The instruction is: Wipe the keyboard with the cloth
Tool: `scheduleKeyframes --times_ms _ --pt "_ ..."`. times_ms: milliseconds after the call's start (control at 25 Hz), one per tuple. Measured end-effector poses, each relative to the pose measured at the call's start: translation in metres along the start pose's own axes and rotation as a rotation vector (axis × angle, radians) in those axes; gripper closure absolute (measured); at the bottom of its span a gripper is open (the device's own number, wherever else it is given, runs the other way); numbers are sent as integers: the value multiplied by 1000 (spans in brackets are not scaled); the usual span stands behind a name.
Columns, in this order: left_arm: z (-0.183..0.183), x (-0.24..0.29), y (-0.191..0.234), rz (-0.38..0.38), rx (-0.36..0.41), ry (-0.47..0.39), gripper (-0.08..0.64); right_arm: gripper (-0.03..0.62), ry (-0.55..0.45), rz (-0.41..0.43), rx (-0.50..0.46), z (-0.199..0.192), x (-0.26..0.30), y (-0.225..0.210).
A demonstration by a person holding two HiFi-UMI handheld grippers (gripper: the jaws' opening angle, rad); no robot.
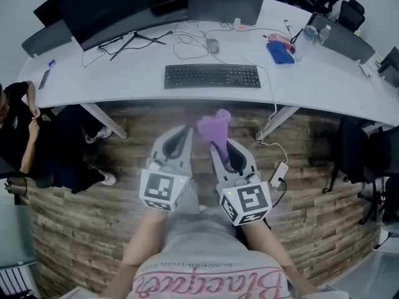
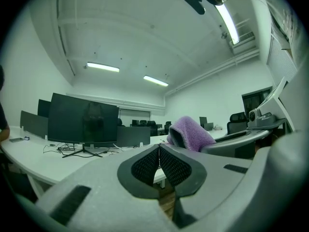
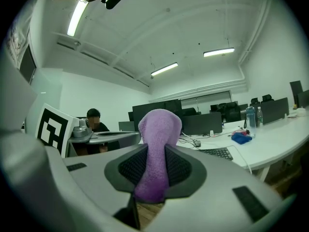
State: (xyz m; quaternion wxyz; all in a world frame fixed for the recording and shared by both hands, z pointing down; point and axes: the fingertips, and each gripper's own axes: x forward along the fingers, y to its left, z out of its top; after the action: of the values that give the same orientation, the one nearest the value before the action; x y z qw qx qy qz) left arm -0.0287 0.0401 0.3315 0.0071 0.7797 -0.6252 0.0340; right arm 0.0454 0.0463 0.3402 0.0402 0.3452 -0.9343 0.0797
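Observation:
A black keyboard (image 1: pixel 212 76) lies on the white desk (image 1: pixel 124 80), well ahead of both grippers. My right gripper (image 1: pixel 219 143) is shut on a purple cloth (image 1: pixel 214 128), which sticks up past its jaws; in the right gripper view the purple cloth (image 3: pixel 157 151) fills the gap between the pads, and the keyboard (image 3: pixel 217 152) shows low at the right. My left gripper (image 1: pixel 183 136) hangs beside it over the wooden floor, jaws shut with nothing in them. In the left gripper view the cloth (image 2: pixel 190 133) shows just right of the left gripper (image 2: pixel 159 151).
Two monitors (image 1: pixel 118 8) stand at the back of the desk with a mouse (image 1: pixel 214 45), cables, a blue cloth (image 1: pixel 280 52) and bottles (image 1: pixel 308 33). A person (image 1: pixel 25 136) sits at the left. Office chairs (image 1: pixel 358 151) stand at the right. A power strip (image 1: pixel 278 174) lies on the floor.

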Motion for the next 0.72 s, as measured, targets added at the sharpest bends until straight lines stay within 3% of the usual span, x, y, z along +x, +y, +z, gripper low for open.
scheduleKeyframes --times_ms 720 --pt "-3 113 150 41 -34 11 554 502 28 25 -48 35 186 -36"
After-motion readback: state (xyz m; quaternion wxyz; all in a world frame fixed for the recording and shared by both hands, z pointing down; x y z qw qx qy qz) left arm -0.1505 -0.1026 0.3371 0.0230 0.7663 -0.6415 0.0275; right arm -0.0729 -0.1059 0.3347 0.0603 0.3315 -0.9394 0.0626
